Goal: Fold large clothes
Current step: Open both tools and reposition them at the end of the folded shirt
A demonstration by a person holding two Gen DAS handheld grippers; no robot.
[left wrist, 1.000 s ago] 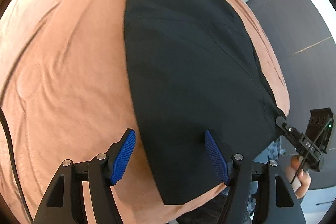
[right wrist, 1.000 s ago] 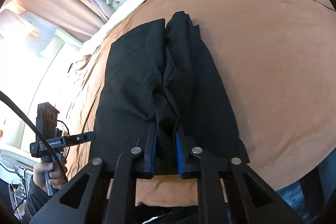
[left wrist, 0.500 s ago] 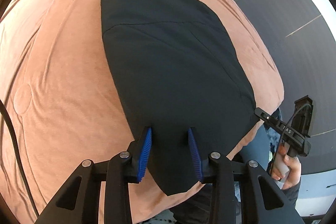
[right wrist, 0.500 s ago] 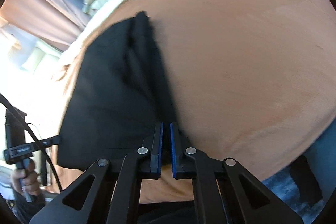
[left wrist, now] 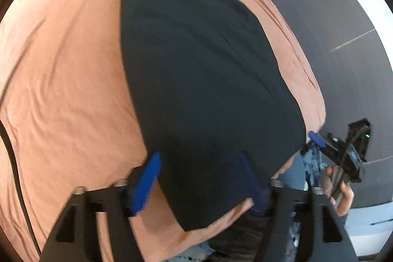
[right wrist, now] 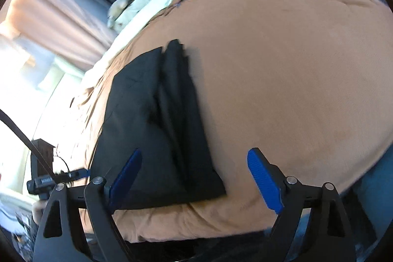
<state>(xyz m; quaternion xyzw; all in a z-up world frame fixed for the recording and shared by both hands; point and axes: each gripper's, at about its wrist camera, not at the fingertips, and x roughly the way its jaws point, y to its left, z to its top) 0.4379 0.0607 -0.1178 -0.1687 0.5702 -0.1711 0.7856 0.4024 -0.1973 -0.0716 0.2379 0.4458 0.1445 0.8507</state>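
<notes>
Left wrist view: one black garment (left wrist: pixel 203 70) lies flat on the orange bedspread (left wrist: pixel 63 80), long and narrow, its near end reaching the edge of the bed closest to the person. From the right wrist view the same garment (right wrist: pixel 157 129) shows a lengthwise fold, one long half lying over the other with a ridge running up the middle. I count one piece of clothing and no more.

The left gripper (left wrist: pixel 201 178) has just been opening and hovers over the near end of the cloth, its blue fingers (left wrist: pixel 146 181) set wide to either side of the hem; nothing is pinched between them. The right gripper (right wrist: pixel 196 178) has just been opening as well, jaws spread wide above the near right corner, the cloth lying loose below and not held. So two grippers, both let go, each in one of the person's hands; the right hand (left wrist: pixel 341 190) shows at the bed's edge.

To my eye a lengthwise fold has just been laid down and released. The next move probably calls for each gripper to take a near corner and carry that end up toward the far end, halving the length, keeping the two layers together so the ridge does not slide apart
</notes>
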